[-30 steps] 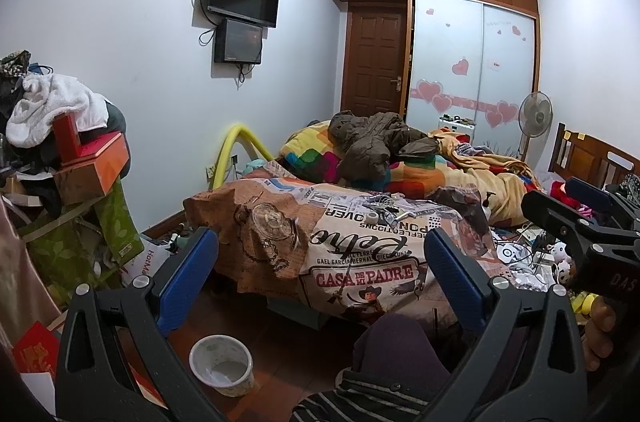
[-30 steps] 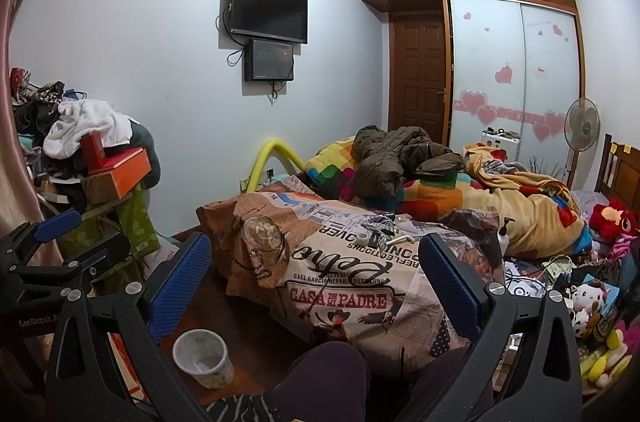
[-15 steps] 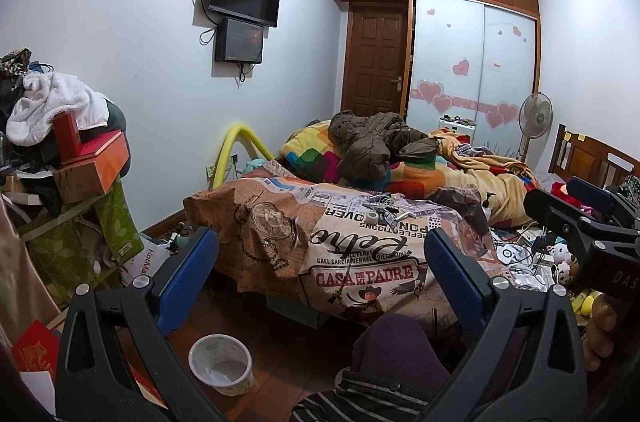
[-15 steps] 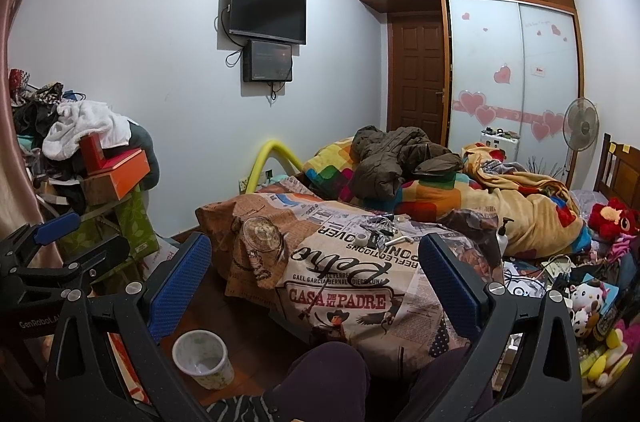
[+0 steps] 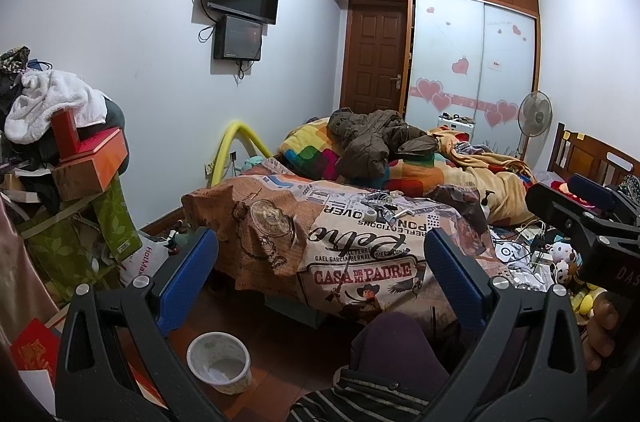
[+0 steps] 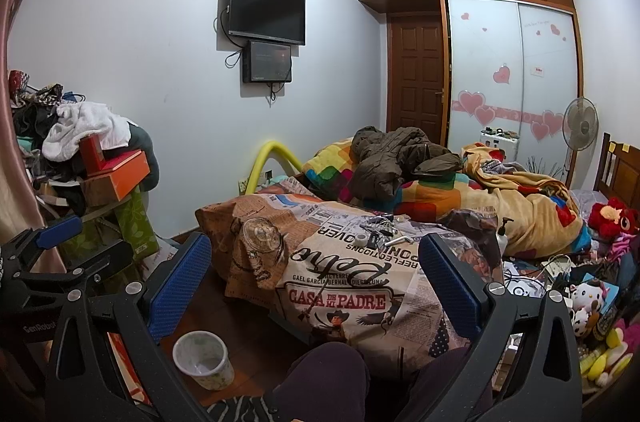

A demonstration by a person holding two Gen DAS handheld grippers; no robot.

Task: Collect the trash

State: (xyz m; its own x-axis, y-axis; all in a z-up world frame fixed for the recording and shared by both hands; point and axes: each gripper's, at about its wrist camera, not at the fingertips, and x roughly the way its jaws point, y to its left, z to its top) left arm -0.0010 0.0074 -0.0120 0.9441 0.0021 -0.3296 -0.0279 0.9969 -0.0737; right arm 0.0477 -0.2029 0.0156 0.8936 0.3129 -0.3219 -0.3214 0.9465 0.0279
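A small white waste bin (image 5: 219, 362) stands on the wooden floor at the foot of the bed, also in the right wrist view (image 6: 203, 359). Small loose items (image 5: 378, 206) lie on the newspaper-print cover (image 5: 352, 262), also in the right wrist view (image 6: 378, 236); too small to tell what each is. My left gripper (image 5: 320, 278) is open and empty, held above the floor near the bin. My right gripper (image 6: 314, 282) is open and empty beside it. Each gripper shows at the edge of the other's view.
The bed carries a brown jacket (image 5: 372, 142) and a colourful quilt (image 6: 432, 190). A pile of boxes and clothes (image 5: 68, 158) stands at the left. Toys and cables (image 6: 580, 294) crowd the right. My knees (image 5: 396, 346) are low in front. A fan (image 6: 580, 126) stands by the wardrobe.
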